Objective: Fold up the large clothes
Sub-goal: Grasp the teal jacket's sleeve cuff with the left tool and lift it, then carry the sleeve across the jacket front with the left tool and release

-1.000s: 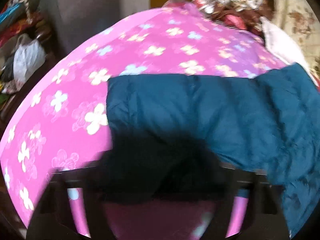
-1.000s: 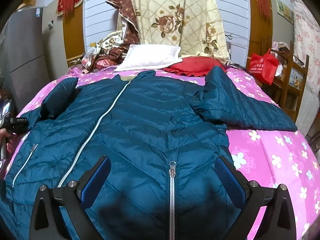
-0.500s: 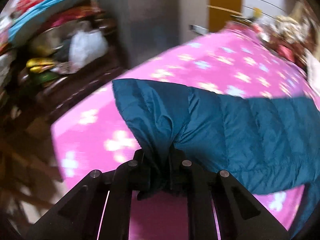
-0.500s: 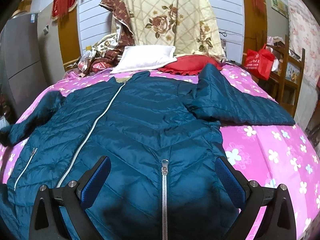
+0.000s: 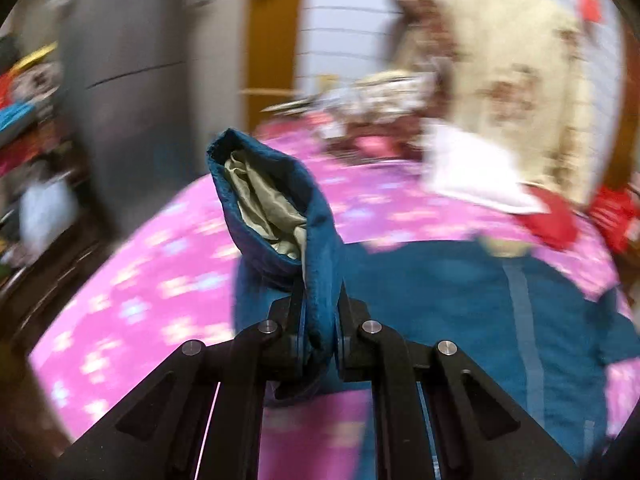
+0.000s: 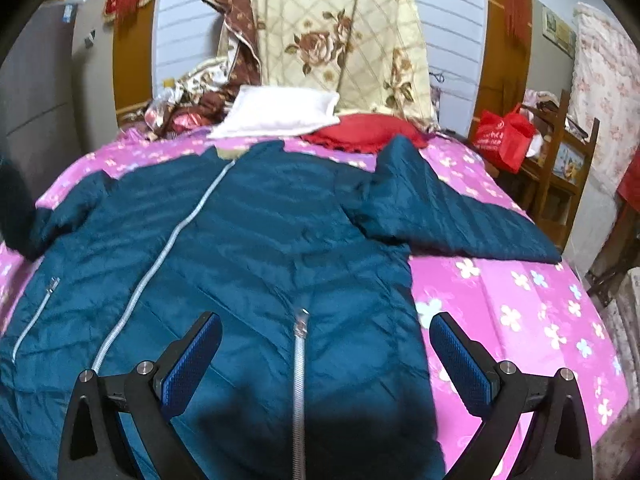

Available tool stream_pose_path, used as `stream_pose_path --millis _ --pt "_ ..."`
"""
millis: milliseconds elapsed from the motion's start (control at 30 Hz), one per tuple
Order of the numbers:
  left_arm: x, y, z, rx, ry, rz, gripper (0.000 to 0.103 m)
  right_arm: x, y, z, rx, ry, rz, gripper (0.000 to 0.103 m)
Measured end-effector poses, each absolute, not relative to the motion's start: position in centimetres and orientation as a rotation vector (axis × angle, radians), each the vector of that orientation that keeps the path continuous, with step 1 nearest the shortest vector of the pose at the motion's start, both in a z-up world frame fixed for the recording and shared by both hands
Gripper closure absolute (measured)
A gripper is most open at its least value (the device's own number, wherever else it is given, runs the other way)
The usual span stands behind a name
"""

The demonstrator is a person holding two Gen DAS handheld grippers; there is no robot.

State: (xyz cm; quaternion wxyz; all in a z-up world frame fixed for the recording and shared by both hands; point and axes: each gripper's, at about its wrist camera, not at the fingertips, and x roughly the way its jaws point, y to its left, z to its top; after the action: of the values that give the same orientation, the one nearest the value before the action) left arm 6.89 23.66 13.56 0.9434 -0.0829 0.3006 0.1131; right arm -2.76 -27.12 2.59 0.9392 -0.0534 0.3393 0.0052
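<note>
A teal quilted jacket [image 6: 256, 248] with a white zip lies spread front-up on a bed with a pink flowered sheet [image 6: 520, 304]. Its right sleeve [image 6: 452, 216] stretches out flat to the right. My left gripper [image 5: 319, 316] is shut on the cuff of the left sleeve [image 5: 276, 216] and holds it above the bed, its pale lining showing inside. The jacket body [image 5: 460, 300] lies below and to the right in that blurred view. My right gripper [image 6: 324, 344] stands open over the jacket's lower hem, blue pads apart, holding nothing.
A white pillow [image 6: 280, 114] and a red cushion [image 6: 360, 132] lie at the head of the bed under a hanging floral quilt [image 6: 340, 36]. A grey cabinet [image 5: 128, 60] stands left of the bed. A red bag [image 6: 504, 136] sits on wooden shelves at the right.
My left gripper closed on the sleeve cuff and lifted it up off the bed, swinging toward the jacket's body. The right gripper stayed open over the hem.
</note>
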Motion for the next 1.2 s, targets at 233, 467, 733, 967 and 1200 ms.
stream_pose_path --millis 233,467,733,967,1200 --pt "11.9 6.4 14.6 -0.091 0.641 -0.064 0.094 -3.4 -30.3 0.8 -0.046 0.731 -0.021 0.000" --pt "16.0 -7.2 9.7 -0.054 0.754 -0.267 0.094 -3.0 -32.0 -0.6 -0.001 0.806 -0.021 0.000" --pt "19.1 -17.2 3.5 -0.049 0.870 -0.401 0.095 -2.4 -32.9 -2.1 0.047 0.879 0.022 0.000" --pt "19.3 -19.3 0.2 -0.011 0.961 -0.457 0.055 -2.1 -32.6 -2.6 0.046 0.905 0.049 0.000" --pt "15.6 -17.7 2.7 0.070 0.921 -0.489 0.036 -1.8 -32.7 -2.8 0.062 0.916 0.022 0.000"
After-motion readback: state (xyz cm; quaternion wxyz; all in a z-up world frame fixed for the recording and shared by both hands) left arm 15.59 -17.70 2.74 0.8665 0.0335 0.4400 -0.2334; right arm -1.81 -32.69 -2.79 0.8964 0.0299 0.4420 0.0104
